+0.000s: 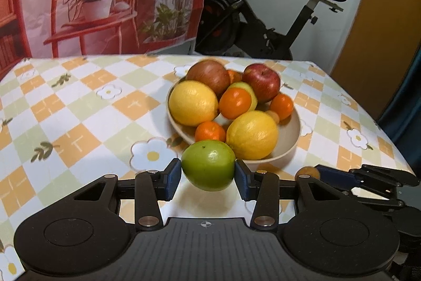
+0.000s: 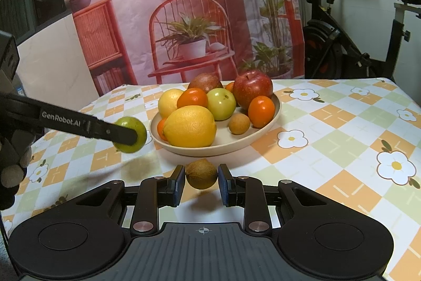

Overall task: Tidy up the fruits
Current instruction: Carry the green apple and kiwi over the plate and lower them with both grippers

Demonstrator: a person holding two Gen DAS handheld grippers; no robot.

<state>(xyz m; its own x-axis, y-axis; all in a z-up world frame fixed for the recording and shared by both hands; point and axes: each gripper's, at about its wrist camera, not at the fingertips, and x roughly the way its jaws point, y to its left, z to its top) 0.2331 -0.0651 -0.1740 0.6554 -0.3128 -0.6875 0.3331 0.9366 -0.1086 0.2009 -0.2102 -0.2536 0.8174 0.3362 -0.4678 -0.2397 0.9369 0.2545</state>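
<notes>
While a bowl (image 2: 265,133) heaped with apples, lemons and oranges sits mid-table (image 2: 342,138), the left gripper (image 1: 208,177) clamps its fingers on a green fruit (image 1: 208,165), held above the cloth at the bowl's 6 o'clock in its own view. The right gripper (image 2: 201,185) has its fingers narrowly closed on a small brown fruit (image 2: 201,173), just short of the bowl's near rim.

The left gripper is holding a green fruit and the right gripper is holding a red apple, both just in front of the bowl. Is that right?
Not quite. The right gripper holds a small brown fruit, not a red apple; the right wrist view shows it. The red apple sits in the bowl. The left gripper does hold the green fruit.
</notes>
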